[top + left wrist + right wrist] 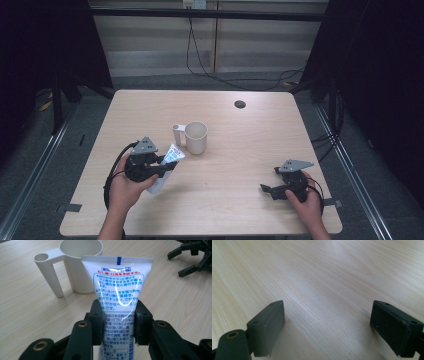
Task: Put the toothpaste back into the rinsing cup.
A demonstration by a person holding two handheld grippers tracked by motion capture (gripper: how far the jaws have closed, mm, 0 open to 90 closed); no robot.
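Note:
A white tube [117, 290] with blue and red print sits between the jaws of my left gripper [118, 322], which is shut on its middle. In the high view the tube [167, 162] slants over the table at left of centre, its flat crimped end toward a cream cup [196, 137] with a hollow side handle [177, 134]. The cup [77, 262] stands upright just beyond the tube's end. My right gripper [266, 189] rests low at the front right of the table, and its jaws [327, 327] stand wide open over bare wood.
The light wooden table [240, 165] has a round dark cable hole [240, 104] near its far edge. Cables trail across the floor behind it. Dark curtains flank both sides. The right gripper [192, 255] lies beyond the tube in the left gripper view.

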